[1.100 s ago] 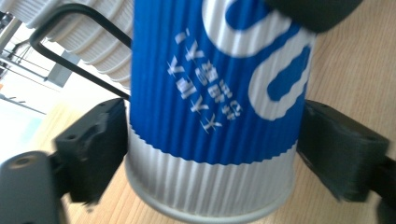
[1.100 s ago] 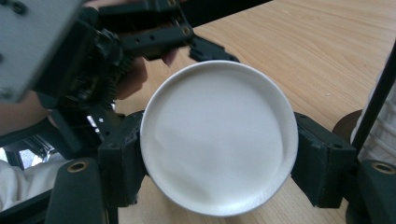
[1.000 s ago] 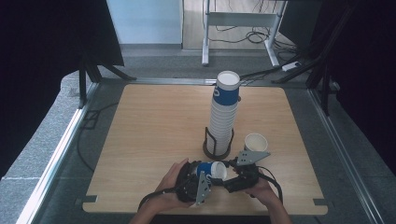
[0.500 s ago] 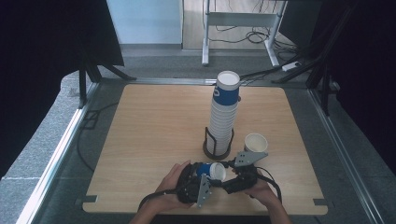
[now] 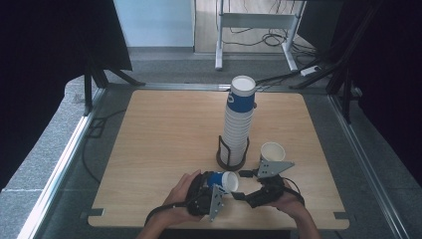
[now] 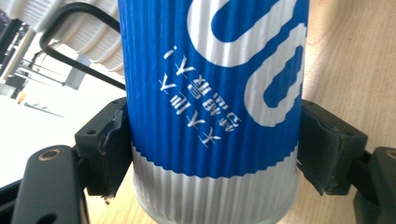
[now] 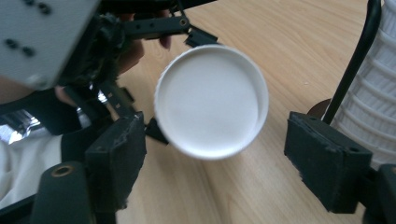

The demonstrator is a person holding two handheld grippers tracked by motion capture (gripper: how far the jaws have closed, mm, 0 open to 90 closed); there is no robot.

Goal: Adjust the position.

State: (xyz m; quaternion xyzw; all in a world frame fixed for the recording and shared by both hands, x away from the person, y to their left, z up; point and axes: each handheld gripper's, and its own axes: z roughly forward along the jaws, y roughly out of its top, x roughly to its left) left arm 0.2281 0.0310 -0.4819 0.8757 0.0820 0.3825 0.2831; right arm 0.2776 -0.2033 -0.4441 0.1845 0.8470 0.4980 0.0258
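Note:
A blue ribbed paper cup (image 6: 210, 93) with white lettering lies on its side low over the table's front edge, and my left gripper (image 6: 215, 149) is shut on it, one pad on each side. Seen from above, the cup (image 5: 222, 180) points its white round end to the right, toward my right gripper (image 5: 241, 184). That white end (image 7: 212, 100) sits between the right gripper's (image 7: 219, 140) wide-open jaws with a gap on each side, touching neither pad.
A tall stack of white cups topped by a blue one (image 5: 239, 119) stands in a black wire holder (image 5: 231, 157) just behind the grippers. A single white cup (image 5: 272, 151) stands upright to its right. The wooden table (image 5: 159, 139) stretches bare to the left and back.

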